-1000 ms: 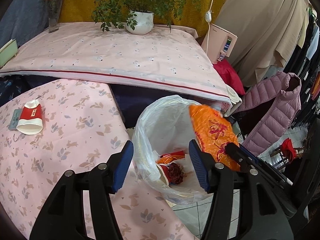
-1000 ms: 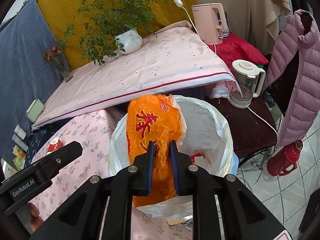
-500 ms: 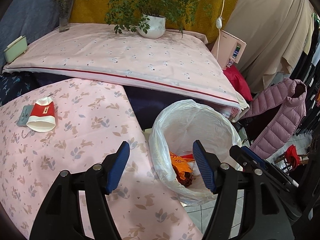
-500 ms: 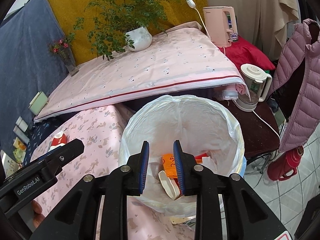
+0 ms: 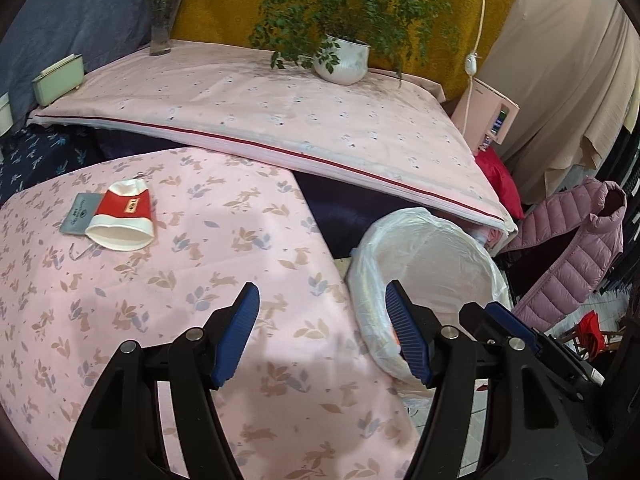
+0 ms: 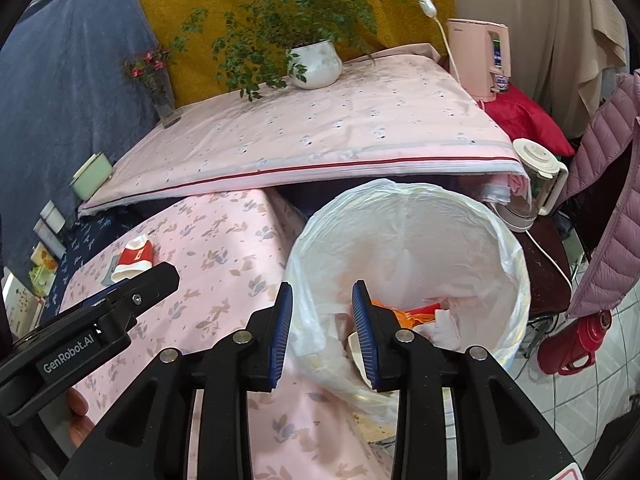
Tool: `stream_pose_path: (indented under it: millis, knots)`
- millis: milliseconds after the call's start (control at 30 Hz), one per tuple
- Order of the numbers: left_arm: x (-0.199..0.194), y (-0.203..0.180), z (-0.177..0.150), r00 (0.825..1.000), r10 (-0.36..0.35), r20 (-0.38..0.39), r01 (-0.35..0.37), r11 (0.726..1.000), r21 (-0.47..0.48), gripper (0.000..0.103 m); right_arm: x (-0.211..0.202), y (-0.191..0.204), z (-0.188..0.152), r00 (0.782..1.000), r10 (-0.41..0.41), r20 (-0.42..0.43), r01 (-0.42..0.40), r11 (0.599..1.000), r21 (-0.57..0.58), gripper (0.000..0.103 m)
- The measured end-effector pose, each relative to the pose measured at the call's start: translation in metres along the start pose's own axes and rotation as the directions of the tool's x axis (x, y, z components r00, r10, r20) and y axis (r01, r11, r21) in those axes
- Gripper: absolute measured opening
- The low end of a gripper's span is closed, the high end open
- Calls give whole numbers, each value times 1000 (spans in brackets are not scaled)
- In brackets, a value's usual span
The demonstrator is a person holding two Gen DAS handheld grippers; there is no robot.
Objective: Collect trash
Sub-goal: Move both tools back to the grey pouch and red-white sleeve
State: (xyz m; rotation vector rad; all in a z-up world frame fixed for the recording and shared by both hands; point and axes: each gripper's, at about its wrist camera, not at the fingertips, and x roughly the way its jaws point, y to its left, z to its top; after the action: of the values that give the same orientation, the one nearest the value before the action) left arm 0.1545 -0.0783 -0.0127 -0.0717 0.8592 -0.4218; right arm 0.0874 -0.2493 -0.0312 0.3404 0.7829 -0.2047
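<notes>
Your left tongs (image 5: 322, 336) gape wide and hold nothing, above the tabletop (image 5: 240, 272) just beside the lined bin (image 5: 432, 264). Your right tongs (image 6: 322, 332) stand partly open, also bare, over the bin's near rim — orange wrappers (image 6: 404, 314) lie inside. 1 red-and-white paper cup (image 5: 122, 220) lies on its side well left of the bin.

Brightness: even, soft daylight; colours clear.
Shadows: faint and diffuse on the pink tablecloth (image 5: 168, 320), darkest in the gap under the far mattress (image 5: 280, 108).
Glare: mild sheen on the white bin liner (image 6: 420, 232).
Blur: slight softness on the far plant (image 5: 344, 12); near gripper fingers (image 5: 236, 332) sharp.
Distortion: strong fisheye bending, black vignette at corners.
</notes>
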Motion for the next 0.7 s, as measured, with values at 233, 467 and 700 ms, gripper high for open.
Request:
stream_pose_path:
  millis: [233, 467, 700]
  knots:
    - [-8, 43, -4, 998, 57, 16, -56, 997, -56, 62, 7, 38, -7, 999, 28, -19, -30, 998, -64, 33]
    - [-15, 97, -11, 992, 128, 21, -124, 983, -133, 62, 22, 87, -19, 996, 65, -59, -73, 987, -144, 33]
    - [-20, 155, -17, 975, 220, 17, -212, 956, -203, 62, 40, 135, -28, 991, 95, -93, -113, 970, -216, 36]
